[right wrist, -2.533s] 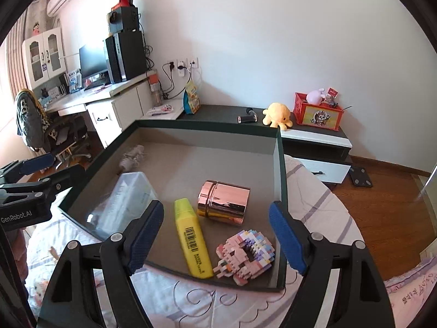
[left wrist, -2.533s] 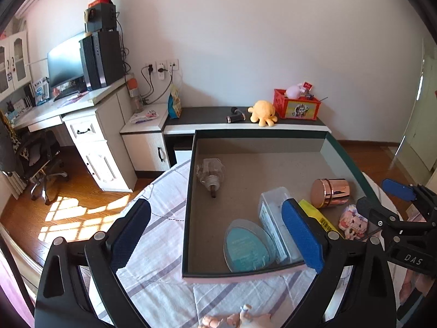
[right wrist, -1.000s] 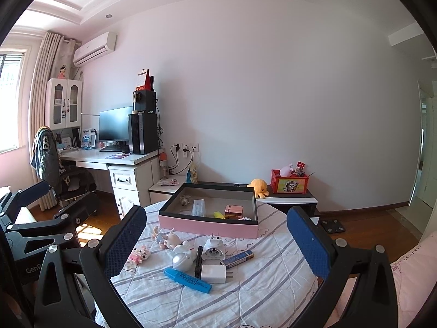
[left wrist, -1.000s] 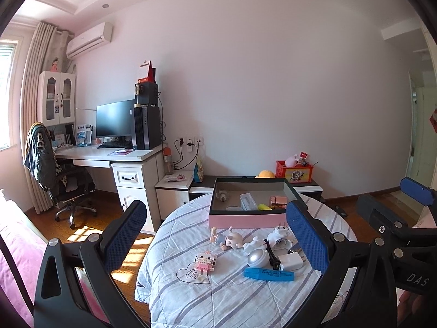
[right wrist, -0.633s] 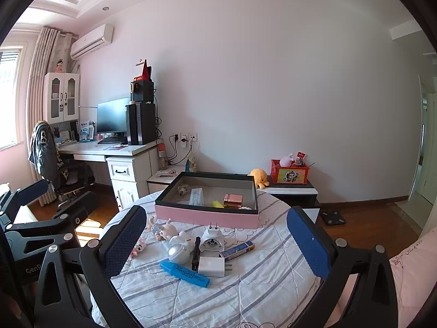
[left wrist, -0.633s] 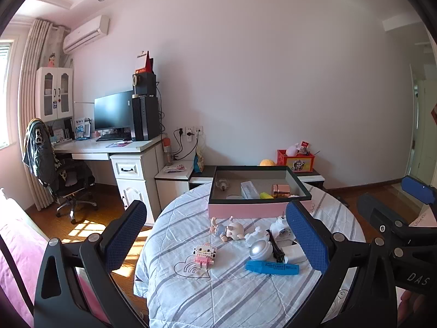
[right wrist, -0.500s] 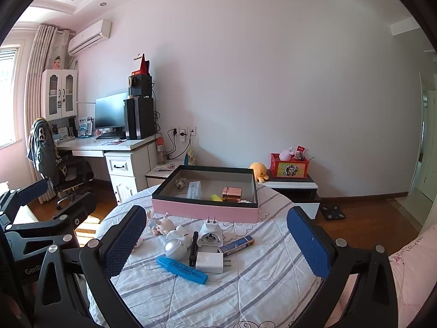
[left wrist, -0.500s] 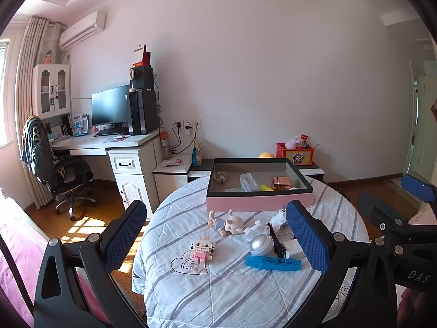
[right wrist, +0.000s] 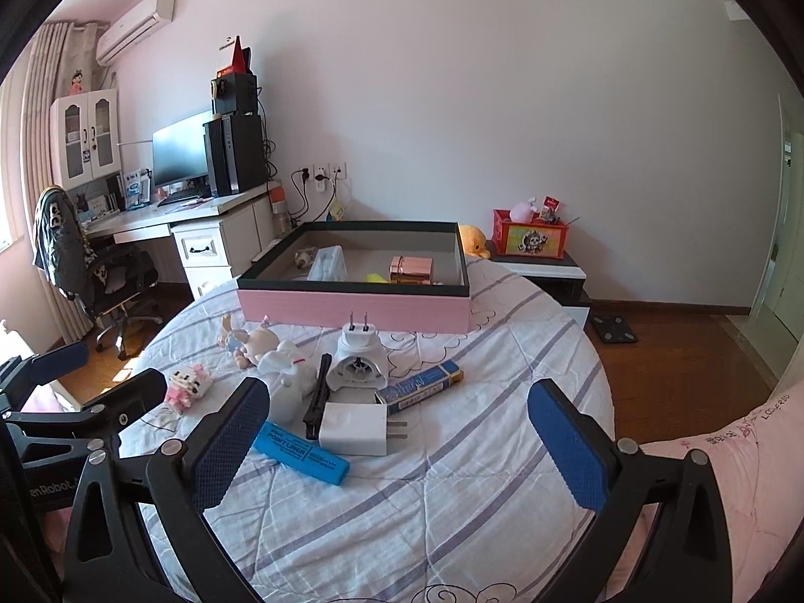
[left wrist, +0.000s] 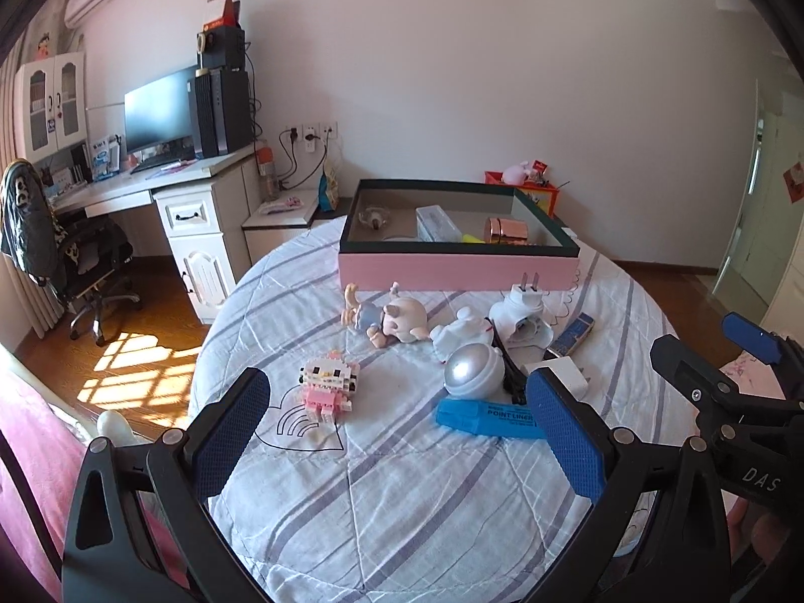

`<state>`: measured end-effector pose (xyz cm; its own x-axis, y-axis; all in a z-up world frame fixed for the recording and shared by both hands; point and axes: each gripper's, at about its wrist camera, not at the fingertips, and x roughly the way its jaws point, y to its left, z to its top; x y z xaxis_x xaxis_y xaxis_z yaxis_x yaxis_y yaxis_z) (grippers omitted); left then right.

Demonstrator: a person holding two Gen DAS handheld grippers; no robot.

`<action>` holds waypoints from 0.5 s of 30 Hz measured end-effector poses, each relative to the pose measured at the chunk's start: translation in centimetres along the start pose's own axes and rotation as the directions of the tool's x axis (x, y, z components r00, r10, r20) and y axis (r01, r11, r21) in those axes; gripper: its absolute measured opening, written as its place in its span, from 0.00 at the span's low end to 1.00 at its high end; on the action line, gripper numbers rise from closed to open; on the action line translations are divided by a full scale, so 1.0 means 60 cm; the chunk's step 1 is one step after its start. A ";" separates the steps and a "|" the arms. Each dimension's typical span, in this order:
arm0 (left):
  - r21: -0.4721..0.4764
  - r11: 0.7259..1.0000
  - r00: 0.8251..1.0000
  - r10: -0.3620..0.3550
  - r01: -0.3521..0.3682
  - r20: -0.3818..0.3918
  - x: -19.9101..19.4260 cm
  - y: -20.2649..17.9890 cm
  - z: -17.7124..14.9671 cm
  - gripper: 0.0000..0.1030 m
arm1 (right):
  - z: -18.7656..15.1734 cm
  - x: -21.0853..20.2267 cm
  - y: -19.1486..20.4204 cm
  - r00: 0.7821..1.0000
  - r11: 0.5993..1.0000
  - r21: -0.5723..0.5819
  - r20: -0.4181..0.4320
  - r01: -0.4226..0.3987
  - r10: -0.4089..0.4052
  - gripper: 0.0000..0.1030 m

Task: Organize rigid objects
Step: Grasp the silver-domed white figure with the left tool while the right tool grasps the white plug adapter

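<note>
A pink box (left wrist: 457, 271) with a dark rim stands at the far side of the round table and holds a rose-gold tin (left wrist: 505, 230), a clear case and a yellow marker. In front of it lie a pink block toy (left wrist: 329, 386), a doll (left wrist: 387, 315), a silver dome (left wrist: 473, 376), a blue marker (left wrist: 487, 417), a white plug adapter (right wrist: 359, 357), a white charger (right wrist: 354, 428) and a blue lighter (right wrist: 419, 386). My left gripper (left wrist: 397, 432) is open and empty above the near table. My right gripper (right wrist: 397, 439) is open and empty above the charger.
The table wears a striped cloth (right wrist: 452, 502). A desk with monitor and office chair (left wrist: 75, 261) stands left. A low cabinet with a red box (right wrist: 530, 238) is behind the table. Wooden floor lies to the right. A pink bed edge (right wrist: 728, 452) is at the lower right.
Both grippers have come closer to the table and lower than half a second ago; the loose objects now look larger. Both stay open and empty.
</note>
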<state>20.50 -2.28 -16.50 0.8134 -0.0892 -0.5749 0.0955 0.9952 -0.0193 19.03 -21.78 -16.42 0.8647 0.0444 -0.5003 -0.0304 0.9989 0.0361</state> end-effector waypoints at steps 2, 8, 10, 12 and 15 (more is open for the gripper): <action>-0.009 1.000 1.000 0.010 -0.010 -0.024 0.018 0.009 -0.004 1.00 | -0.009 0.021 -0.010 0.999 1.000 0.013 -0.031 0.008 -0.008 1.00; -0.038 0.998 0.995 0.054 -0.057 -0.079 0.062 0.042 -0.011 1.00 | -0.026 0.072 -0.028 0.995 0.999 0.035 -0.095 0.018 -0.015 1.00; -0.045 0.997 0.993 0.062 -0.067 -0.097 0.075 0.052 -0.012 1.00 | -0.031 0.084 -0.031 0.994 0.999 0.039 -0.107 0.017 -0.013 1.00; -0.051 0.997 0.992 0.052 -0.058 -0.114 0.086 0.059 -0.016 1.00 | -0.035 0.096 -0.035 0.993 0.999 0.041 -0.120 0.018 -0.013 1.00; -0.066 0.998 0.992 0.006 -0.014 -0.125 0.097 0.053 -0.019 1.00 | -0.040 0.112 -0.042 0.990 0.998 0.053 -0.137 0.024 -0.016 1.00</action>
<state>24.89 0.38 -20.82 0.7355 -0.0777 -0.6731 0.0457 0.9968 -0.0652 23.72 -23.98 -21.92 0.7882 0.0302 -0.6147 0.0167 0.9974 0.0703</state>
